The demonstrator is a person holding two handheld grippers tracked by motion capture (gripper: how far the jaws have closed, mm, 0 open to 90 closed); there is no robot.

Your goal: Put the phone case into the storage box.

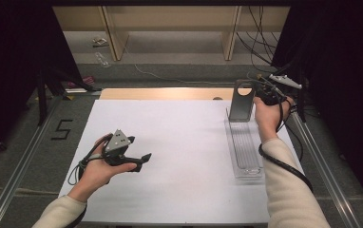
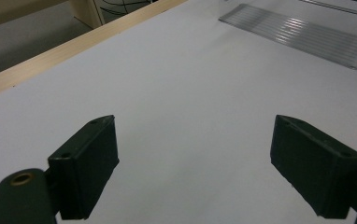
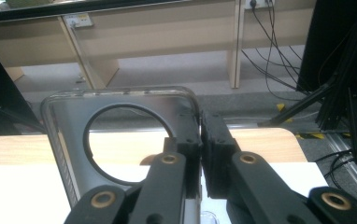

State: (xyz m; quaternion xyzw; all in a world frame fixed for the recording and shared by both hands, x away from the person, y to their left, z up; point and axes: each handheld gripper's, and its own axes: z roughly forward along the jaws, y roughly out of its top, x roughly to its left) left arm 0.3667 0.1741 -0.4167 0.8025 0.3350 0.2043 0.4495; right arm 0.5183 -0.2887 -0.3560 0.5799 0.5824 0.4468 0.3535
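while two grippers are at work over the white desk (image 1: pixel 179 156), there is one clear plastic tray (image 1: pixel 244 151) and one grey end panel (image 1: pixel 242 101) with a round hole in it, standing upright at the tray's far end. one person, two hands, cream sleeves.

right gripper (image 3: pixel 201 135): jaws closed all the way onto the panel's upper right edge, pads pressing it from both sides. in the right gripper view the panel (image 3: pixel 120 135) sits left of the jaws, rounded clear rim on top, round hole just beside the pinch point. in the high view the right gripper (image 1: pixel 268 95) is at the far right of the desk, right hand (image 1: pixel 268 116) wrapped round it, cable trailing back along the sleeve.

left gripper (image 2: pixel 195 163): jaws wide apart, holding nothing, touching nothing, bare white desk between them. in the high view the left gripper (image 1: pixel 139 159) is held in the left hand (image 1: pixel 101 168) at the near left, well apart from the tray, grey three-cornered plate on top, jaws pointing toward the tray side. the left gripper view catches the ribbed tray floor (image 2: pixel 303 35) far off at top right.

tray: long, narrow, transparent, ribbed bottom, lying lengthwise along the right side of the desk, nothing in it. one black "5" mark (image 1: pixel 62 129) is on the floor left of the desk.
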